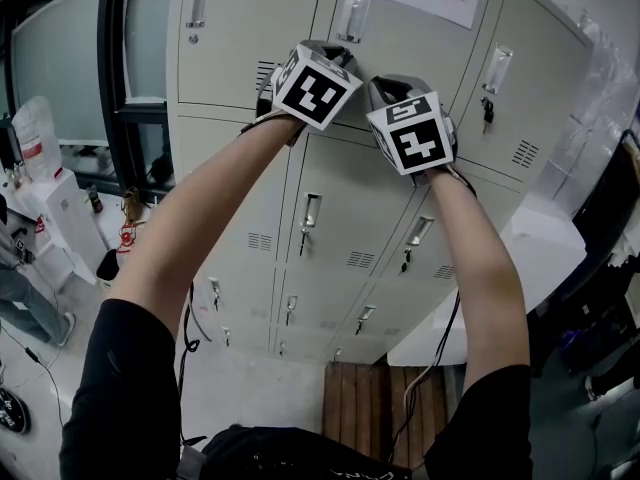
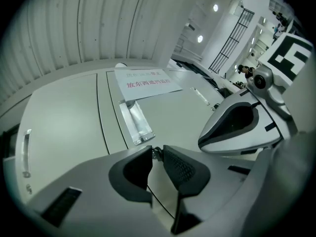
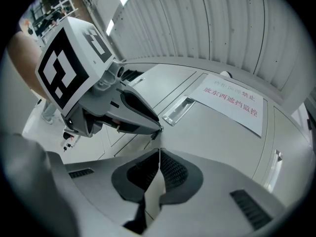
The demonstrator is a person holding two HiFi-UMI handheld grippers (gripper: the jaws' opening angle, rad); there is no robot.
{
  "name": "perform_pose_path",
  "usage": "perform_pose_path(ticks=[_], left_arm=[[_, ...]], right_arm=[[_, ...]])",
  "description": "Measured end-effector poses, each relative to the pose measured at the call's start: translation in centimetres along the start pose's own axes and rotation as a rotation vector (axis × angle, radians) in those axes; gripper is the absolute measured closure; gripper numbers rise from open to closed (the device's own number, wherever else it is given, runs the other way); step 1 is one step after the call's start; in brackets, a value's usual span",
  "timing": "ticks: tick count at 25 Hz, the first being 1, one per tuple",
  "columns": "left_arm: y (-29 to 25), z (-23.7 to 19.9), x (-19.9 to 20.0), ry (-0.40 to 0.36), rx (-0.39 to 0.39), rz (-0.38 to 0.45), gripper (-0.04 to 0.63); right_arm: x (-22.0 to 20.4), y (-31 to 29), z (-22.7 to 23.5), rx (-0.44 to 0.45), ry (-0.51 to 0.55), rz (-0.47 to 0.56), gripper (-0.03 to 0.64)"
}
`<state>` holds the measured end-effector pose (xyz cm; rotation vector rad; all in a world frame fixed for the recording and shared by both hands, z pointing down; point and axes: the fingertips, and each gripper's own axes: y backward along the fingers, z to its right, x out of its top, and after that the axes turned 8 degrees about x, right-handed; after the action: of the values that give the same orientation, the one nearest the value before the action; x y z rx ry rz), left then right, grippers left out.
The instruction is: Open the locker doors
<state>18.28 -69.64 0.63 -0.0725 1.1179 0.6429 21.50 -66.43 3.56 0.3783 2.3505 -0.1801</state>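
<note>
Left gripper view first: the left gripper [image 2: 157,156] has its dark ribbed jaws a narrow way apart. Right at the tips sits a small dark metal bit [image 2: 155,153] that I can't identify, and I can't say whether the pads touch it. Just beyond, the tips are up close to the pale grey sheet-metal locker door [image 2: 168,107], low on its face. Its recessed silver pull handle [image 2: 136,122] lies ahead and slightly left of the jaws, with the white paper notice with red print [image 2: 148,82] further up. Over to the right gripper view: the right gripper [image 3: 158,157] has its jaws closed together at the tips, with nothing I can make out between them. It is nosed up to the same door, with the handle up and a little right of it. The two grippers sit just beside each other. In the head view each set of jaws is hidden behind its black-and-white marker cube [image 1: 316,86], and the notice is cut off by the top edge. The bank of grey lockers [image 1: 330,218] runs on below, every door I can see shut.
</note>
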Motion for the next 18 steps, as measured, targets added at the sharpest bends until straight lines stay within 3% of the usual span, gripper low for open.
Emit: perform_pose_path(ticks=[7, 18], left_arm=[[0.21, 0.16, -0.05, -0.258, -0.019, 0.013, 0.528], [0.23, 0.6, -0.47, -0.761, -0.104, 0.001, 0.529]], right_arm=[[-0.1, -0.07, 0.13, -0.008, -0.001, -0.003, 0.584], [-0.2, -0.27, 0.27, -0.015, 0.006, -0.015, 0.584]])
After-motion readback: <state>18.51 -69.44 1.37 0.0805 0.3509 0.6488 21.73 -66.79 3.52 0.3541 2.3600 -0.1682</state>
